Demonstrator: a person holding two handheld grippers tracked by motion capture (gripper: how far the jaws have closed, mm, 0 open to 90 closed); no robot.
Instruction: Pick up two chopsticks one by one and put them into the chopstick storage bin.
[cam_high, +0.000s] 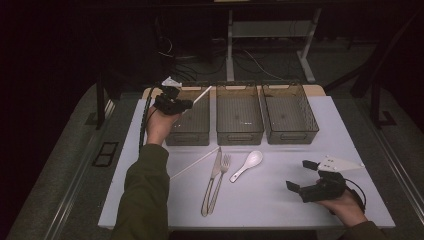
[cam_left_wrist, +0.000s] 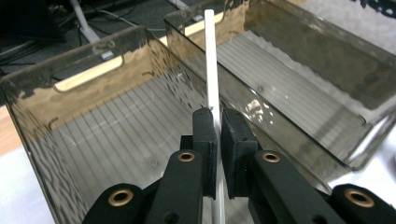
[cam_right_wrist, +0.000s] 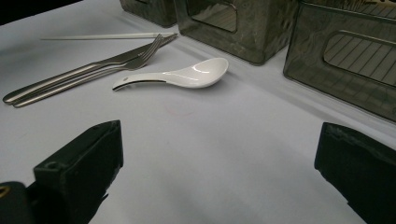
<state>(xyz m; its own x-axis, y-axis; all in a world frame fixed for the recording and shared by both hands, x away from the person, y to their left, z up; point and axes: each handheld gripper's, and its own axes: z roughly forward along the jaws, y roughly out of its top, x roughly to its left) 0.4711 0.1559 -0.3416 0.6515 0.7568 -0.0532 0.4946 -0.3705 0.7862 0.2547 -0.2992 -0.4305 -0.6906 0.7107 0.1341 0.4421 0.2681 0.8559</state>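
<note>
My left gripper hovers over the left bin, shut on a thin white chopstick that slants up toward the bin's far rim. In the left gripper view the chopstick is pinched between the closed jaws, above the ribbed floor of the left bin. A second white chopstick lies on the white table, beside a knife, a fork and a white spoon. My right gripper rests near the table's front right, open, holding nothing. Its jaws face the spoon.
Three dark see-through bins stand in a row at the back: left, middle and right, and all look bare inside. The knife and fork lie side by side left of the spoon. The table's front edge is close to my right hand.
</note>
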